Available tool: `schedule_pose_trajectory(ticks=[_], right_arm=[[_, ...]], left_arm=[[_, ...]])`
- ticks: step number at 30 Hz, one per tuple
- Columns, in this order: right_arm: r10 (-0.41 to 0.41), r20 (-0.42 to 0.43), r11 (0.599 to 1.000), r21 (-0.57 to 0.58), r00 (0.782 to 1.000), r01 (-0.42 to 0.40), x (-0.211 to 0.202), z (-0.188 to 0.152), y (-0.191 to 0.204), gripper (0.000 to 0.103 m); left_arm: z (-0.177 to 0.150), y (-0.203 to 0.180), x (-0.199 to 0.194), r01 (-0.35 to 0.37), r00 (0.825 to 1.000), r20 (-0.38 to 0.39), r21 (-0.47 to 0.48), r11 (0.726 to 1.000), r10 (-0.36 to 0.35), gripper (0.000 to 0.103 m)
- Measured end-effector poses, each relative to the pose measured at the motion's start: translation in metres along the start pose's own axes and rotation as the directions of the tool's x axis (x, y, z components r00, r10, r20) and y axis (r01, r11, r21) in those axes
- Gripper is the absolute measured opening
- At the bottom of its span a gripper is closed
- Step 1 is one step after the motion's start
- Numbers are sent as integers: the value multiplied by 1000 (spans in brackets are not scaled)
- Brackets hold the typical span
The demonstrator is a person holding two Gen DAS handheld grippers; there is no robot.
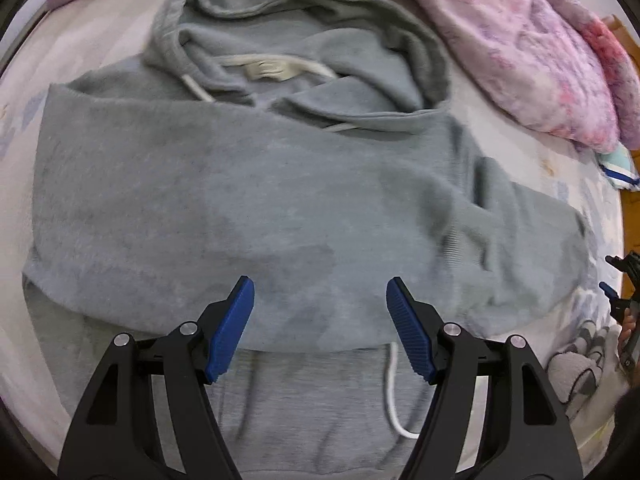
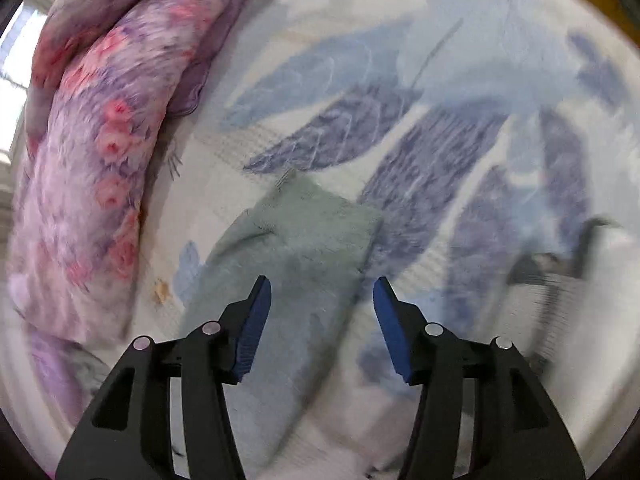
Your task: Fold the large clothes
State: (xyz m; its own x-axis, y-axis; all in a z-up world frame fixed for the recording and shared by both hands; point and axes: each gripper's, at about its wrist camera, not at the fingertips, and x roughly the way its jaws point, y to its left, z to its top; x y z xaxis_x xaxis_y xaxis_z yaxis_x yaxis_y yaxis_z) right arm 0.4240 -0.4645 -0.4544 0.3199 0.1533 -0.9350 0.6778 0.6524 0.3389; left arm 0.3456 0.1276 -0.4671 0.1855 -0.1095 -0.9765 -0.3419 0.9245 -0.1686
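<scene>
— What's closest to you from where you stand?

— The left gripper (image 1: 320, 328), jaws spread wide apart and holding nothing, hanging just above the lower half of the grey hoodie (image 1: 240, 200). One white drawstring (image 1: 394, 392) trails down the front right below it.

— And where is the hoodie lying?

— Flat on the bed, on a pale bedsheet (image 2: 440, 80) printed with blue leaves. A sleeve is folded straight across the chest, and the hood (image 1: 320, 28) lies open at the far end.

— Any writing on it?

— There's a whitish neck label (image 1: 266, 70) inside the collar, but it is too blurred to read. No brand shows anywhere.

— The other gripper?

— The right gripper (image 2: 322, 320) is off to the hoodie's right side, jaws parted too, empty, over the sleeve cuff (image 2: 304, 232) that lies out on the sheet. That view is smeared, so fine detail is lost.

— Farther back?

— A pink and purple floral quilt (image 1: 520, 52) is bunched along the far right of the bed, and a bit of teal cloth with a blue stripe (image 1: 618, 170) peeks out from under its near end
</scene>
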Motion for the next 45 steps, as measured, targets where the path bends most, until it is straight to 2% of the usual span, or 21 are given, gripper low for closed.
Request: schedule_pose_trajectory(ticks=[3,5,7,9,10,11,12,14,17,18,19,22,24,25,27,31,34,37,39,42,45], right_arm=[[34,-84,996,90,996,-26,28,2,-11,51],[61,-107,993,106,992,-50,42,-1,-12,51],[42,-102,994,108,994,-31,52,-2,-14,52],[70,-82,989,135,994,-58,59,-5,-22,50],[79,-71,987,148,994,-68,59,-6,-25,48],[78,-54,987,148,995,-70,56,-7,-26,26],[78,-34,988,135,996,-73,52,-7,-27,11],[121,28,988,97,992,-123,32,-13,-21,11],[137,149,981,-154,979,-114,-17,-39,25,10],[164,183,961,-250,969,-115,-38,-57,47,10],[179,196,950,-290,964,-117,-48,-69,59,10],[279,220,875,-459,935,-153,-90,-135,115,10],[355,186,805,-559,916,-198,-110,-194,164,10],[372,173,785,-584,912,-209,-113,-215,180,10],[436,89,718,-635,895,-286,-120,-276,222,10],[472,-48,588,-727,880,-355,-112,-393,295,10],[461,-136,552,-730,877,-404,-94,-461,323,10],[409,-197,542,-733,891,-410,-61,-523,352,10],[349,-228,545,-740,909,-394,-33,-561,363,10],[257,-260,532,-766,931,-361,-1,-592,373,11],[177,-279,538,-776,944,-330,27,-613,375,12]], left_arm=[[2,1,9,-4,1000,-23,13,1000,4,70],[2,1,12,-7,999,-44,19,1000,8,70],[1,0,9,11,999,-35,31,999,-10,70],[1,2,3,30,999,-39,51,998,-28,70],[0,4,1,38,999,-41,56,998,-36,70],[0,7,-3,42,998,-43,61,997,-40,70],[1,13,-7,43,998,-40,61,997,-41,70],[2,26,-16,48,998,-34,39,998,-47,70],[8,59,-33,60,998,-33,-30,998,-61,70],[9,67,-37,64,997,-28,-47,997,-66,70],[12,77,-42,72,997,-21,-63,995,-74,70],[22,115,-60,93,996,8,-103,990,-92,70],[31,144,-72,110,994,24,-135,985,-108,70],[34,157,-77,114,993,30,-153,982,-110,70],[43,185,-90,130,991,49,-185,974,-123,70],[51,233,-111,147,989,67,-220,964,-135,70],[53,261,-115,153,988,67,-229,961,-142,75],[50,289,-115,159,987,64,-246,956,-148,75],[46,305,-113,152,988,58,-259,954,-142,75],[41,321,-111,159,987,58,-273,949,-148,75],[37,328,-109,163,986,58,-267,950,-153,75]])
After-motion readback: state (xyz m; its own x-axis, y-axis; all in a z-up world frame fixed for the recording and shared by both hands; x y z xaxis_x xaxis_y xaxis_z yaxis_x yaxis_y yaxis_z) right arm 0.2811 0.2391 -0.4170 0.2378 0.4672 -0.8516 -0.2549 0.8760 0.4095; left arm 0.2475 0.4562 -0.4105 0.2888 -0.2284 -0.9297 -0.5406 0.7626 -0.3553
